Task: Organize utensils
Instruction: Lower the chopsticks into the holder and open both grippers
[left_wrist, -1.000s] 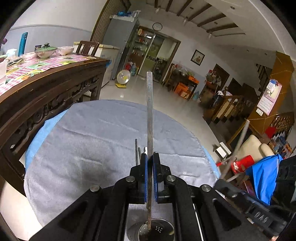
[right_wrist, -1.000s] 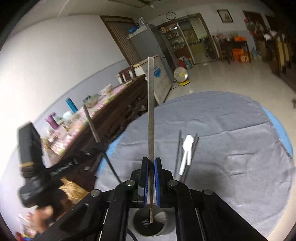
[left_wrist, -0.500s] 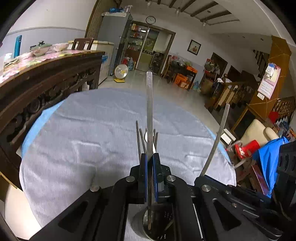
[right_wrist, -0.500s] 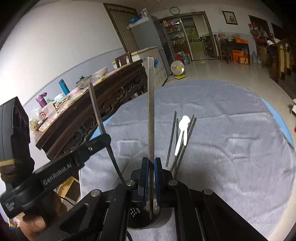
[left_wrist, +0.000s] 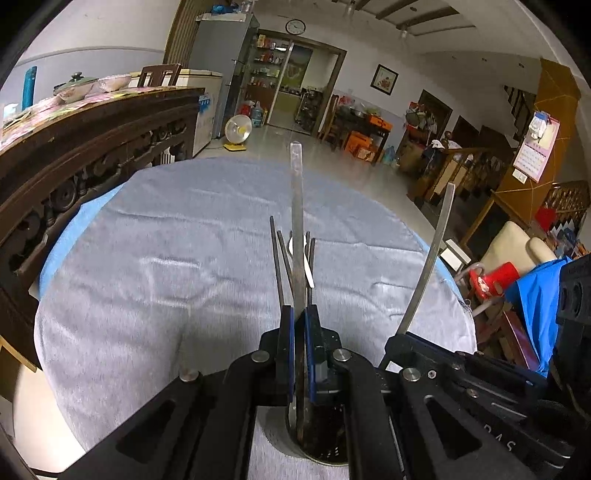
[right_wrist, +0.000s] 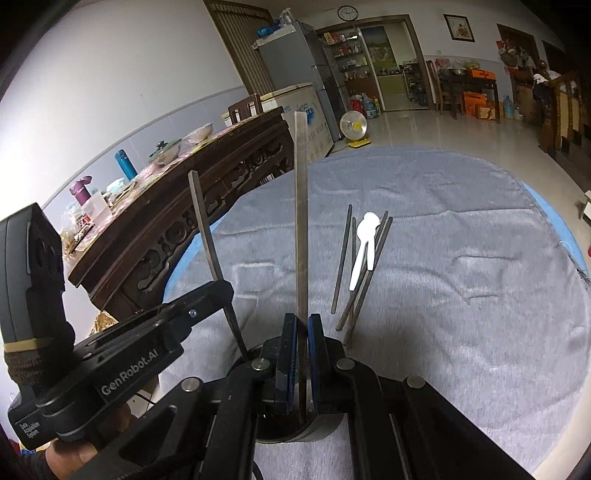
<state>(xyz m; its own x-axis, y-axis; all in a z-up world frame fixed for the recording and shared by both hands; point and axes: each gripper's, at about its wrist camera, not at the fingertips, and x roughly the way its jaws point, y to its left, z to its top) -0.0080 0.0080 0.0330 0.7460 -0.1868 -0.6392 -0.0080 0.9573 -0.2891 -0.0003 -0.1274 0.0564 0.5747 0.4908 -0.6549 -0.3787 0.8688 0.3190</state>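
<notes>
My left gripper is shut on a metal chopstick that stands upright, its lower end inside a perforated metal holder. My right gripper is shut on a second metal chopstick, its lower end in the same holder. In the right wrist view the left gripper shows at the left with its chopstick. In the left wrist view the right gripper's chopstick shows at the right. Several dark chopsticks and a white spoon lie on the grey cloth.
A dark carved wooden table with bottles and dishes stands left of the round table. The cloth's blue edge marks the table's rim. A red stool and blue bag sit to the right on the floor.
Both grippers have come lower and closer together over the holder, and the chopstick ends have gone down into it. The loose chopsticks and spoon have not moved.
</notes>
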